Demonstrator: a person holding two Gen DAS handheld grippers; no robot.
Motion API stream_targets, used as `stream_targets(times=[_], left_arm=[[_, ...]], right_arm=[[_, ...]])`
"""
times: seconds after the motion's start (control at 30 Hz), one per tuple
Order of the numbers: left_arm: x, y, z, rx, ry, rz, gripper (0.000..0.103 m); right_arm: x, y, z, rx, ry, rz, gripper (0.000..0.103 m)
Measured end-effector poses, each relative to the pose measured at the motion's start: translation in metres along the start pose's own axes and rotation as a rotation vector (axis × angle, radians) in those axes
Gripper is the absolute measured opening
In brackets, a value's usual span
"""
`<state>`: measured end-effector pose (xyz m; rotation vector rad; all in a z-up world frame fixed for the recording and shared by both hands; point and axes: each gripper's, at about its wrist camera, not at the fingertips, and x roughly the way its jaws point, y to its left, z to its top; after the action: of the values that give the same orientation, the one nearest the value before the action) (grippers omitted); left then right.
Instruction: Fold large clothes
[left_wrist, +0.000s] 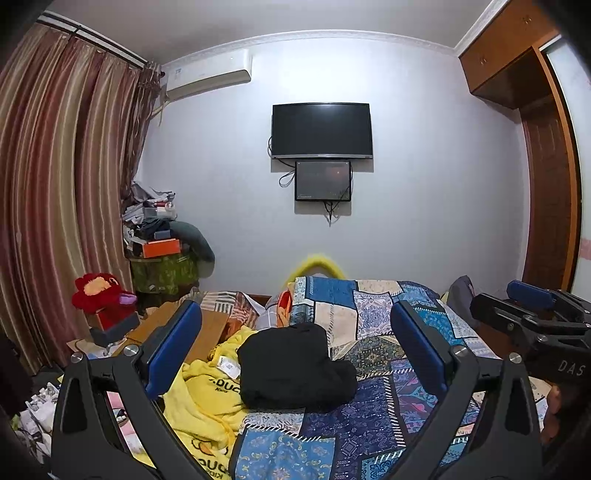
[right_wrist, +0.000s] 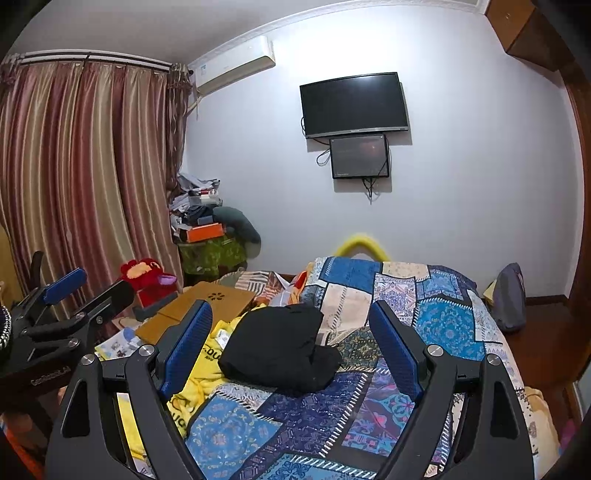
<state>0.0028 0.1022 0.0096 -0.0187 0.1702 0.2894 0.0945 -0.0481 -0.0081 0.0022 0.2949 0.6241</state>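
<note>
A black garment (left_wrist: 291, 365) lies folded in a compact bundle on the patchwork bedspread (left_wrist: 373, 321); it also shows in the right wrist view (right_wrist: 280, 347). My left gripper (left_wrist: 295, 332) is open and empty, held above the bed, short of the bundle. My right gripper (right_wrist: 290, 330) is open and empty too, also short of the bundle. The right gripper appears at the right edge of the left wrist view (left_wrist: 532, 310), and the left gripper at the left edge of the right wrist view (right_wrist: 74, 295). A yellow garment (left_wrist: 207, 402) lies crumpled left of the black bundle.
A red plush toy (left_wrist: 99, 295) and brown cardboard (right_wrist: 207, 302) sit left of the bed. A cluttered stand (left_wrist: 162, 251) is by the striped curtain (left_wrist: 55, 184). A TV (left_wrist: 321, 131) hangs on the far wall. A wooden wardrobe (left_wrist: 546, 184) stands at the right.
</note>
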Motion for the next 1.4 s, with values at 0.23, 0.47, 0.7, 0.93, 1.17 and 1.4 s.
stream_targets(times=[0.23,0.47,0.7,0.93,1.17,1.4], left_arm=[[0.005,0.001,-0.004,-0.006,0.017,-0.001,0.102],[0.009,0.003,-0.004,-0.007,0.028,-0.006,0.102],[0.011,0.002,-0.006,-0.007,0.035,-0.008,0.102],[0.014,0.003,-0.007,-0.021,0.049,-0.017,0.102],[0.017,0.003,-0.009,-0.025,0.062,-0.036,0.102],[0.017,0.000,-0.011,-0.020,0.069,-0.057,0.102]], right_arm=[[-0.001,-0.003,0.000,0.007,0.009,-0.002,0.085],[0.000,-0.004,-0.001,0.012,0.017,-0.002,0.085],[0.002,-0.003,0.000,0.019,0.026,0.004,0.085],[0.002,-0.003,-0.001,0.019,0.026,0.007,0.085],[0.002,-0.002,-0.001,0.022,0.025,0.006,0.085],[0.003,-0.002,-0.002,0.023,0.024,0.005,0.085]])
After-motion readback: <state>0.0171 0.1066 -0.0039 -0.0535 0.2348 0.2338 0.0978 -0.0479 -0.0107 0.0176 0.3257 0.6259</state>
